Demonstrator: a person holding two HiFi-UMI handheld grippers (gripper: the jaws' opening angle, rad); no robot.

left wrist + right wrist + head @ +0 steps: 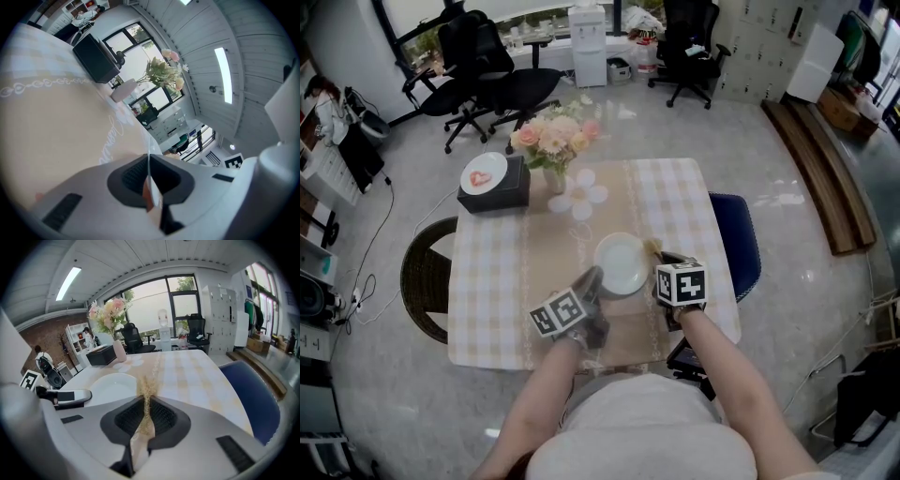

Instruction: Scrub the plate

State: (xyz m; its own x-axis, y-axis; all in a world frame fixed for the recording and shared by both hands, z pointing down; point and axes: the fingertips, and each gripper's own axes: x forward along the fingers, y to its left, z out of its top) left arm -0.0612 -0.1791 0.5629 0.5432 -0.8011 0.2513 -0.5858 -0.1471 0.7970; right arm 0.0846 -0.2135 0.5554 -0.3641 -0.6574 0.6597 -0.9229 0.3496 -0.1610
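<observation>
A white plate [621,264] sits near the front edge of a table [675,202] covered with a checked cloth, close in front of the person. The left gripper [592,278] comes at the plate from its lower left, and in the left gripper view its jaws are closed tight on the plate's thin rim, which shows edge-on as a pale sliver between the dark pads [133,176]. The right gripper [664,262] is just beside the plate's right edge, its jaws clamped on a tan, fibrous scrubber [146,397] whose frayed tip sticks out past the pads. In the right gripper view the plate lies to the left of that tip, and whether the fibres actually touch the rim is hard to tell from any view. Further back on the table stand a vase of pink and cream flowers [551,141], a flower-shaped mat [583,195] just in front of it, and a black box [494,187] with a small dish on top. A blue chair [739,239] is tucked in at the table's right side, and a brown wicker chair [425,274] at its left.
</observation>
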